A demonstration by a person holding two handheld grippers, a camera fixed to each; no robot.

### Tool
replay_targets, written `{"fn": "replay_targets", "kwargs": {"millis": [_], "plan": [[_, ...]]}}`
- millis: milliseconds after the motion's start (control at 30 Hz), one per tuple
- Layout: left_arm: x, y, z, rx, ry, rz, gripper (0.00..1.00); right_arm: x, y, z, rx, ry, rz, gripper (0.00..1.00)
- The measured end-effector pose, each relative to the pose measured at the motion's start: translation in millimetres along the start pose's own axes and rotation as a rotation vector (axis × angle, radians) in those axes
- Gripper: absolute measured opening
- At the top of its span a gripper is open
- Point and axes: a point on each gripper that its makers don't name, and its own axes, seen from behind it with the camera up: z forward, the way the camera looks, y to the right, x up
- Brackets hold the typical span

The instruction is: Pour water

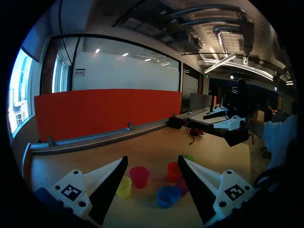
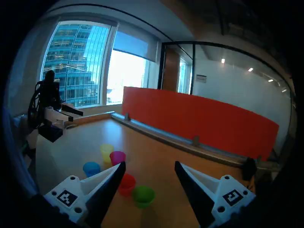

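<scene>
The left tongs (image 1: 152, 157) hang spread wide and empty over a wooden surface (image 1: 159, 142). The right tongs (image 2: 149, 162) are likewise apart, holding nothing. Small cups stand close together on the surface just ahead of both: yellow cup (image 2: 106, 150), pink cup (image 2: 117, 157), blue cup (image 2: 91, 168), red cup (image 2: 126, 183), green cup (image 2: 143, 195). An orange partition (image 2: 197, 114) runs along the far edge.
</scene>
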Motion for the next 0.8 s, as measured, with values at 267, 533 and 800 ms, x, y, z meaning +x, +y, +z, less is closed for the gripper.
{"fn": "replay_targets", "kwargs": {"millis": [267, 533, 800], "plan": [[-24.6, 6.0, 6.4, -0.019, -0.030, 0.026, 0.97, -24.6, -3.0, 10.9, 0.020, -0.040, 0.012, 1.00], [-55.4, 15.3, 13.4, -0.044, -0.077, 0.011, 0.97, -53.0, -10.3, 19.4, 0.043, -0.082, 0.018, 1.00], [-84.6, 23.7, 20.0, -0.069, -0.126, 0.012, 0.98, -86.2, -14.4, 26.6, 0.053, -0.133, 0.027, 1.00]]}}
